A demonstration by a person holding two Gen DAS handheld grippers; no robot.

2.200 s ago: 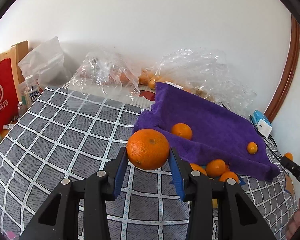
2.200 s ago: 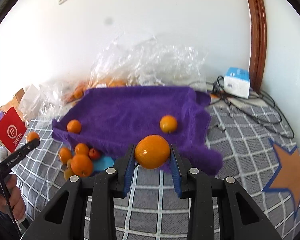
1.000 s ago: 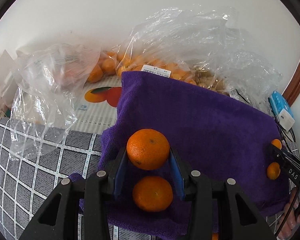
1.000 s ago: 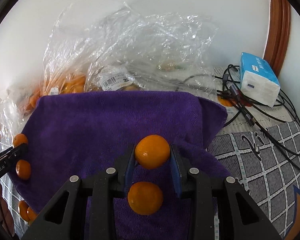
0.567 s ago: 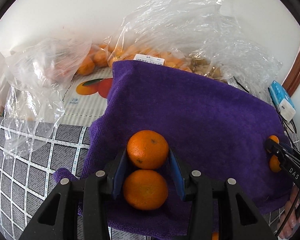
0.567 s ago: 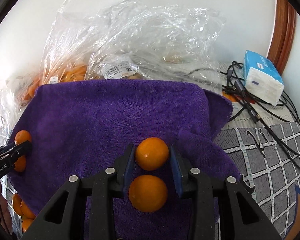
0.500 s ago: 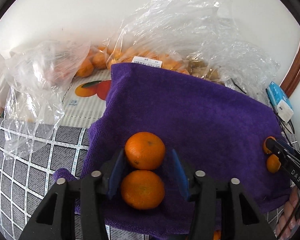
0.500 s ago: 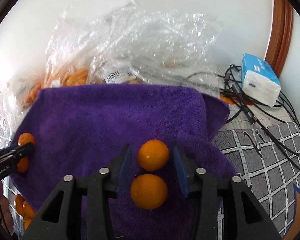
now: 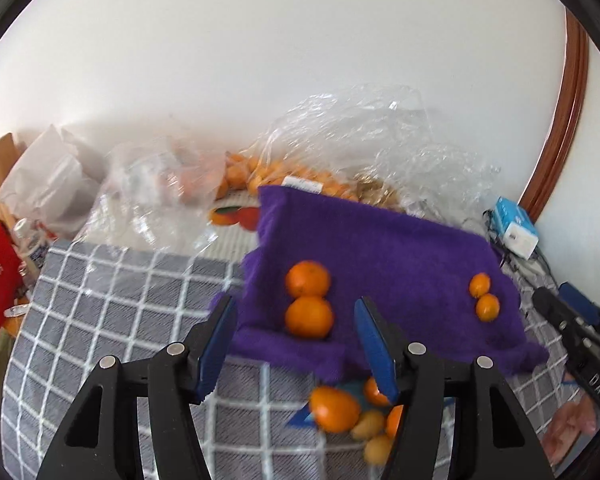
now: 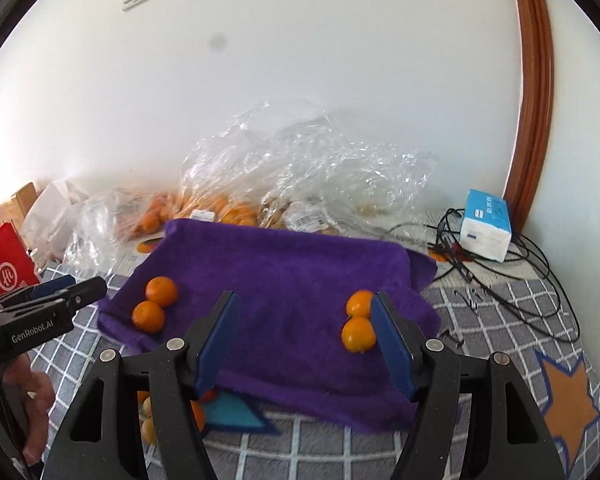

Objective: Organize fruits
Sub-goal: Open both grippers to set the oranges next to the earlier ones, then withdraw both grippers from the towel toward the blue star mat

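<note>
Purple towel (image 10: 284, 280) | plastic bags (image 10: 300, 168) behind | cables (image 10: 500, 276) right

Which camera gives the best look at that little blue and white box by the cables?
The right wrist view: the blue and white box sits sharp and fairly large beside the black cables. In the left wrist view the box is smaller, near the edge.

On the purple towel (image 10: 284, 280), your broad middle stretch lies bare between two pairs of oranges: one pair (image 10: 155, 304) at its left end, one (image 10: 358, 326) at its right. Crinkled plastic bags (image 10: 300, 176) block its far edge; loose fruit (image 9: 340, 408) crowds its near-left corner.
</note>
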